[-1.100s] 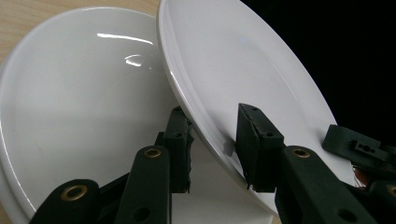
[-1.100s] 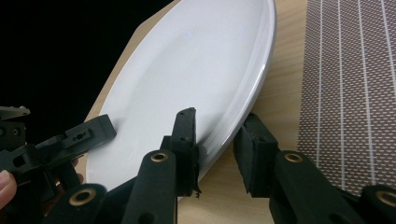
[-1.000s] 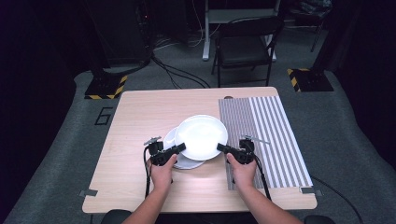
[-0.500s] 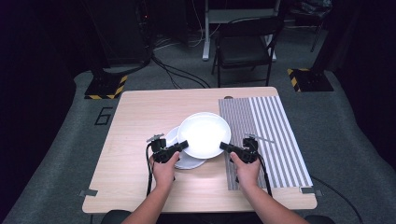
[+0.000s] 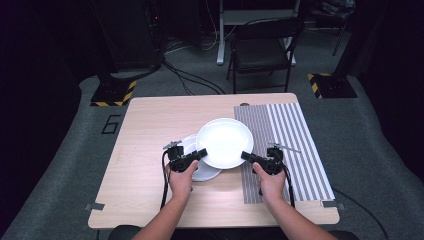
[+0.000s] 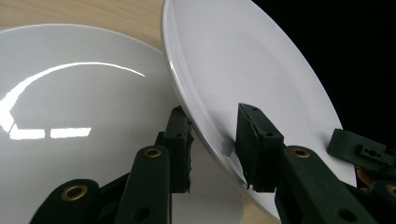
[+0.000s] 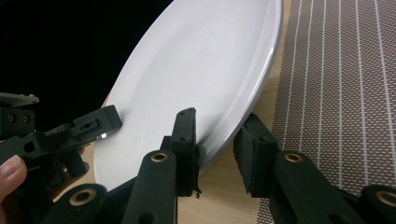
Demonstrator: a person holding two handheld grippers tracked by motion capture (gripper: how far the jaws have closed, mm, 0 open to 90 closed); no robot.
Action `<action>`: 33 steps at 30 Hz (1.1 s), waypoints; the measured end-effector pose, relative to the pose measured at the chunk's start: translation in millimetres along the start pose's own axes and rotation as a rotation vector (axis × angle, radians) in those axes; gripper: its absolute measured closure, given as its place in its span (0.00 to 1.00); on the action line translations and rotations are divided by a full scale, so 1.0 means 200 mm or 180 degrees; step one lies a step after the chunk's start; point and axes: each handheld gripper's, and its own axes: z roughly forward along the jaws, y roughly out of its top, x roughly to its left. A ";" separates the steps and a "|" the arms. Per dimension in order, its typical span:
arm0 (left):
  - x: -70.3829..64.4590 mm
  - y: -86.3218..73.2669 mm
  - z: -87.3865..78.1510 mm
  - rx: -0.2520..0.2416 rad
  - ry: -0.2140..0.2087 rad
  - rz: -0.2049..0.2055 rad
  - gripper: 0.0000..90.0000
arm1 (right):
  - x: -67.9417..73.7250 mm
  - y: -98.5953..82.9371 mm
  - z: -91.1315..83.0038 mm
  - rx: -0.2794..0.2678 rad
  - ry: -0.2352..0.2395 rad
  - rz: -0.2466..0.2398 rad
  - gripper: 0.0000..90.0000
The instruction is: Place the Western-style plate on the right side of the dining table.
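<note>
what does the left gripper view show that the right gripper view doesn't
The left gripper view shows a second plate lying flat on the table, under and beside the raised one. The right gripper view shows the striped mat and a fingertip of the other hand. Both show the raised plate tilted, with its rim between that gripper's own black jaws, and the other gripper on the plate's far edge: left gripper, right gripper.

A round white plate (image 5: 224,142) is lifted level above the worktop (image 5: 150,130); jaws straddle its opposite rims. It overlaps a second white plate (image 5: 200,170) lying flat beneath.
</note>
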 end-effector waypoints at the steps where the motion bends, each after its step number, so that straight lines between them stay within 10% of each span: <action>1: -0.01 0.00 0.00 0.0016 0.0001 0.0010 0.74 | -0.01 0.00 0.00 -0.0021 0.0007 -0.0002 0.78; 33: -0.11 0.00 0.12 0.0105 -0.0024 0.0090 0.74 | -0.12 0.02 -0.09 -0.0110 -0.0037 0.0053 0.77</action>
